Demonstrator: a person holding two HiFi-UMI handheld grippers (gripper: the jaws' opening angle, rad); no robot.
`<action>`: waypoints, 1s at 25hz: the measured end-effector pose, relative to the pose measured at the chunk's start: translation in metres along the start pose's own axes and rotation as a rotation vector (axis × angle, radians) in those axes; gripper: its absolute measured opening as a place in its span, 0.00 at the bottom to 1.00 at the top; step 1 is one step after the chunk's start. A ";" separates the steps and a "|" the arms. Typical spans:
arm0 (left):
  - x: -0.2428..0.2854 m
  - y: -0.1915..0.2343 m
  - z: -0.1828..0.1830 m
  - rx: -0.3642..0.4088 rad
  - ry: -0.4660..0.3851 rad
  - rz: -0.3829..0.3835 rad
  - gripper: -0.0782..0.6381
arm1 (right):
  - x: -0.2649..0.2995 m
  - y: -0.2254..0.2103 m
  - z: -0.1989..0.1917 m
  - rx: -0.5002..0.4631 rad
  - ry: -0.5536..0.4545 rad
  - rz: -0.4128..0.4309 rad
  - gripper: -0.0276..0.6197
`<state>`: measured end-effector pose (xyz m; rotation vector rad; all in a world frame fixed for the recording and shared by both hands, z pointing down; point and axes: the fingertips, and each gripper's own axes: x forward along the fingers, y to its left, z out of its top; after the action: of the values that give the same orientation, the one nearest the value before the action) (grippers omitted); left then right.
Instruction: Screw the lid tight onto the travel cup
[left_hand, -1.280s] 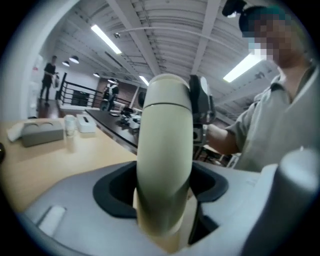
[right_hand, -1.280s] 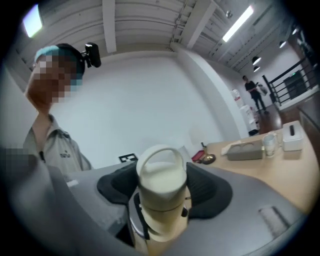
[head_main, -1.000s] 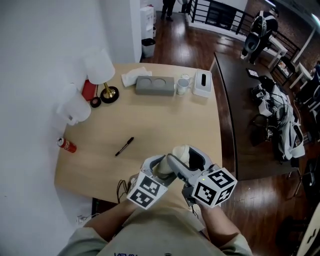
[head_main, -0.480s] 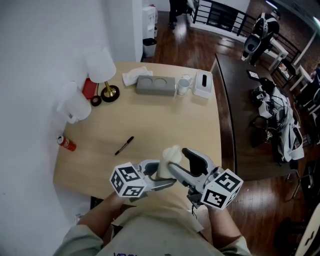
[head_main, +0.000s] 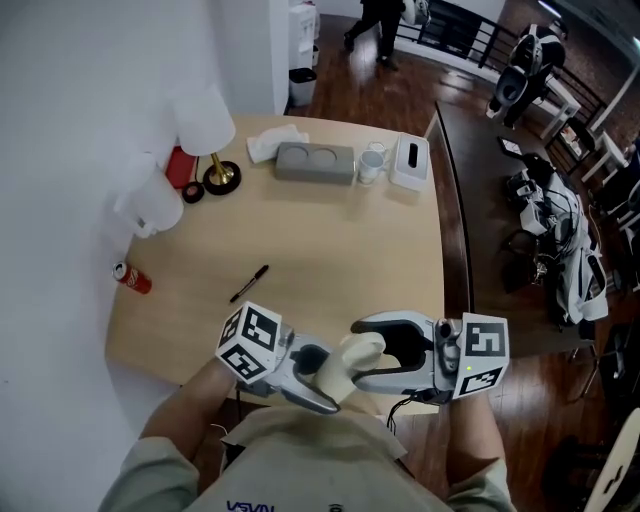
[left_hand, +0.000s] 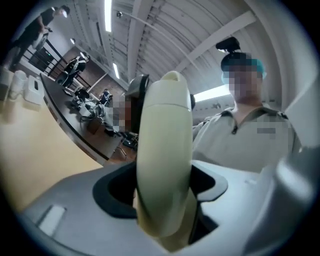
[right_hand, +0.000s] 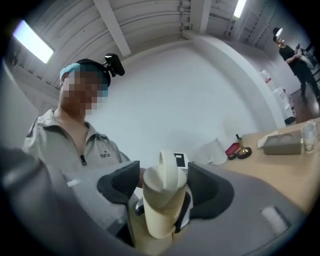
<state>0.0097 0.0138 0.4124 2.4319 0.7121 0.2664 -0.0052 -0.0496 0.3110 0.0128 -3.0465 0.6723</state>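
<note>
Gripping travel cup (head_main: 338, 374): left tongs (head_main: 316, 380) clamped on body, right tongs (head_main: 374, 354) clamped on lid (right_hand: 163, 183).

The cream travel cup (left_hand: 165, 165) fills the middle, clamped in the left gripper (left_hand: 162, 200), with a black pad (left_hand: 117, 192) pressed to each side. Behind it on the right is a person in a grey collared shirt (left_hand: 240, 145). A pale wooden table (left_hand: 35, 150) stretches off left (small white items at its far end), under ceiling strip lights (left_hand: 107, 15).
</note>
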 end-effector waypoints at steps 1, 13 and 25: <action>0.002 0.000 -0.001 0.004 0.014 -0.002 0.55 | 0.001 0.001 -0.002 -0.003 0.015 0.012 0.50; 0.001 0.012 -0.005 0.059 0.082 0.093 0.55 | 0.007 -0.006 -0.008 -0.007 0.062 -0.022 0.49; -0.037 0.097 0.021 0.334 0.049 0.818 0.55 | 0.009 -0.058 0.000 -0.201 0.051 -0.538 0.49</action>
<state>0.0270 -0.0831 0.4511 2.9335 -0.2912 0.5547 -0.0138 -0.1022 0.3351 0.7606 -2.8386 0.3182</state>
